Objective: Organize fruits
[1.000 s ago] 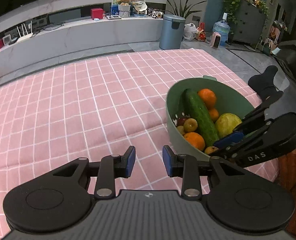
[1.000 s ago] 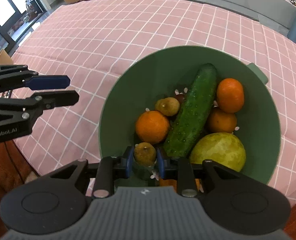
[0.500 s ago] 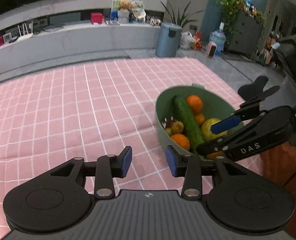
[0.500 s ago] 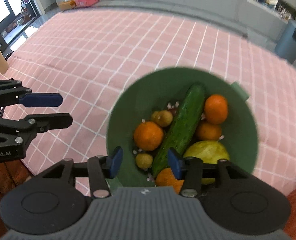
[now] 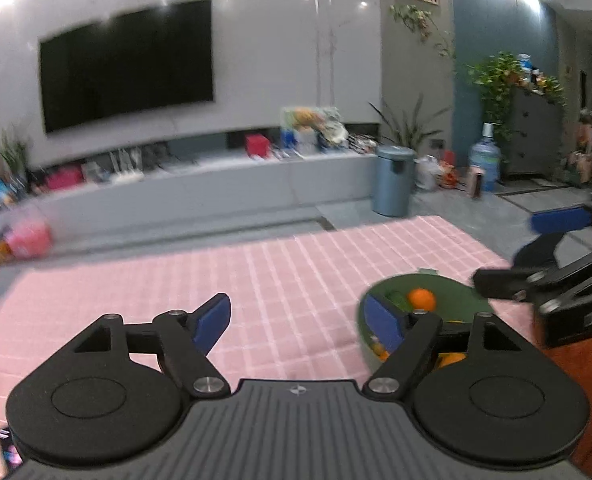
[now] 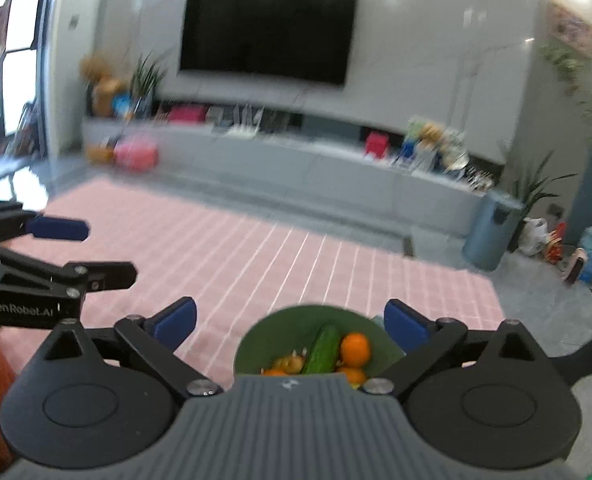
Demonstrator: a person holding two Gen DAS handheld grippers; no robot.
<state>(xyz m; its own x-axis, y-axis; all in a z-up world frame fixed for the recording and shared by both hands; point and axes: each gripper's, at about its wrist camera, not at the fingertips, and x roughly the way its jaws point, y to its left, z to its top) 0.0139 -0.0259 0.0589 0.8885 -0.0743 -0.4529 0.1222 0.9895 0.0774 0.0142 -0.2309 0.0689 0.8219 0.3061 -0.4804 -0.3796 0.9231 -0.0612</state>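
Green is the colour of the bowl [image 6: 296, 328] where the fruits sit. It rests near the edge of the pink checked cloth [image 6: 256, 256], low in both views. Inside it I can see a cucumber [image 6: 324, 347], an orange [image 6: 355, 349] and some smaller fruits, partly hidden behind my tools.

My left tool [image 5: 297, 322] is wide open with nothing in it. My right tool [image 6: 290, 322] is wide open too, and empty. Both sets of jaws have just been opening, and nothing is between them.

Both tools are above the bowl and point out at the room, and the pictures are blurry. I think the fruits are all in, so the job looks close to done.

What could go wrong? My 2 tools are near each other, so they could bump if I swing one fast. The bowl is near the cloth's edge, so a knock from a low tool could push it off or tip the fruits out.
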